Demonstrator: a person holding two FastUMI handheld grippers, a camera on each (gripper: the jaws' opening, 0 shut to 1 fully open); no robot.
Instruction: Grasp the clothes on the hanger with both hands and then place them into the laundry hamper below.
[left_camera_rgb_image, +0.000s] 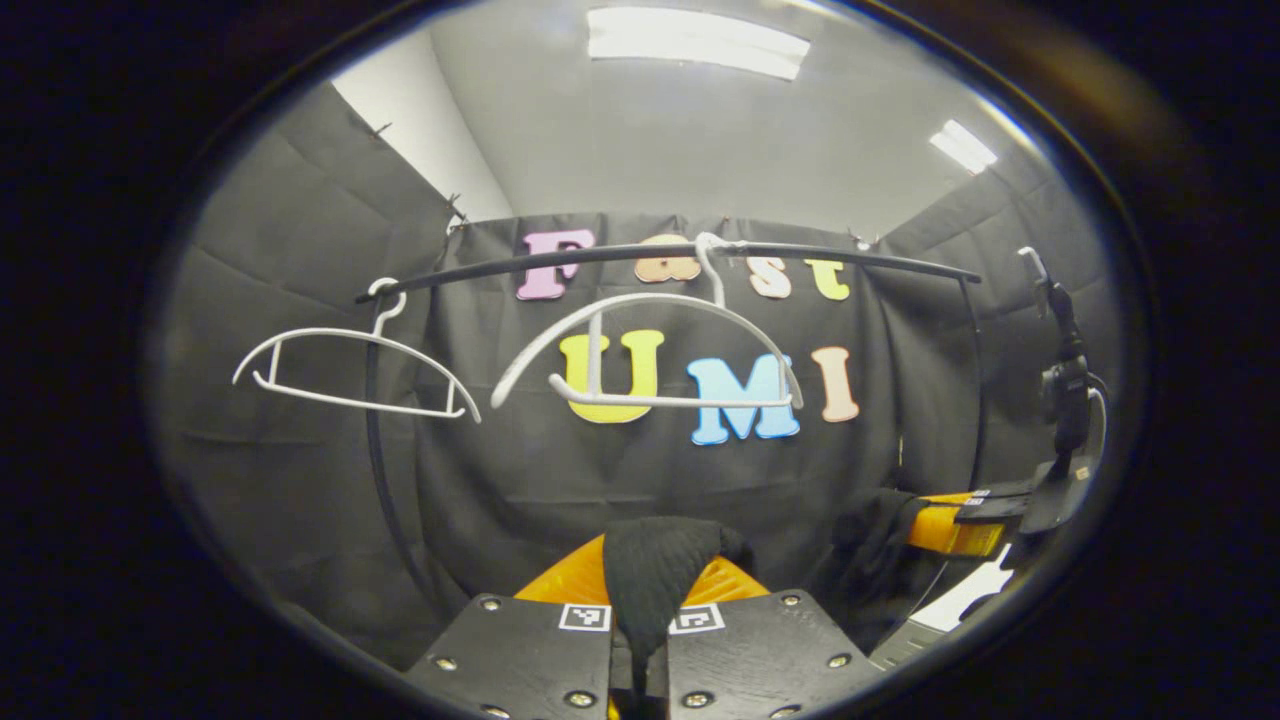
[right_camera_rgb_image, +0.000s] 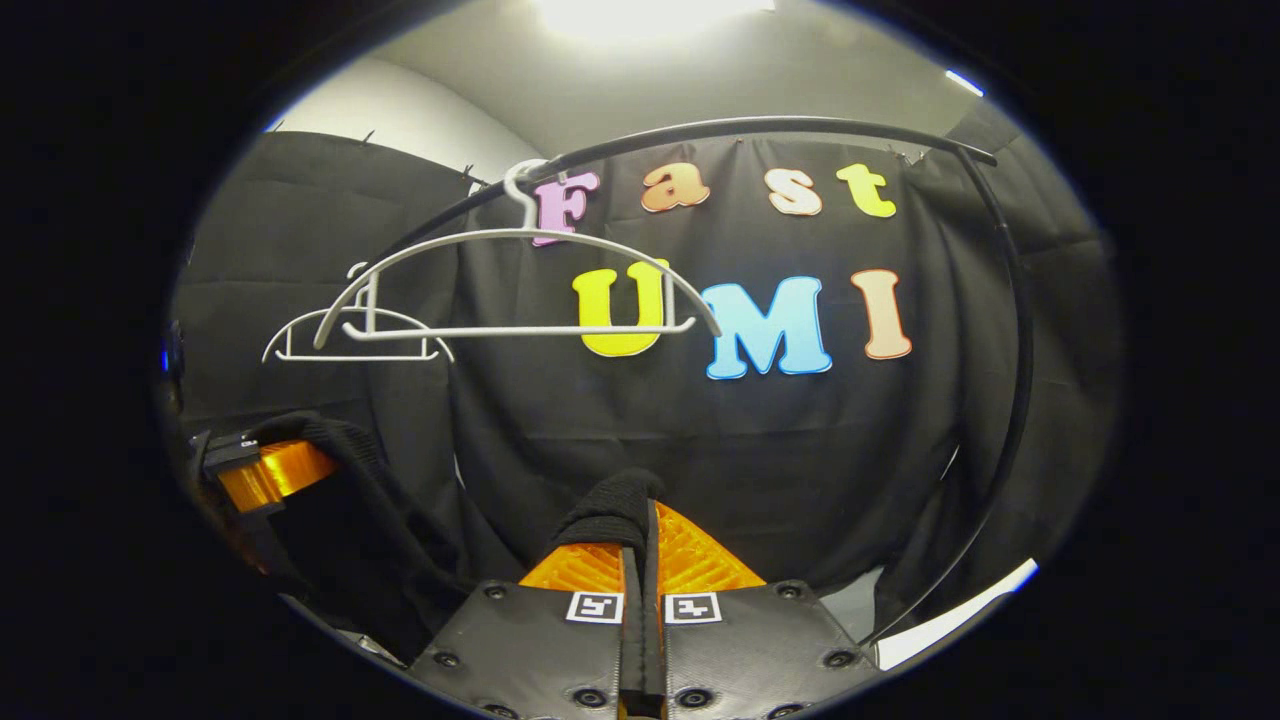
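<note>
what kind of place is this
Likely a cloth-walled recording booth set up as a laundry corner: a black clothes rail carries two bare white hangers, and each claw is shut on dark clothing.

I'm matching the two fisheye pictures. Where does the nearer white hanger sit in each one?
Left gripper view: nearer white hanger hangs at centre, below the black rail.
Right gripper view: same hanger hangs upper left of centre.
Shared landmark: the second white hanger, farther left along the rail.
</note>
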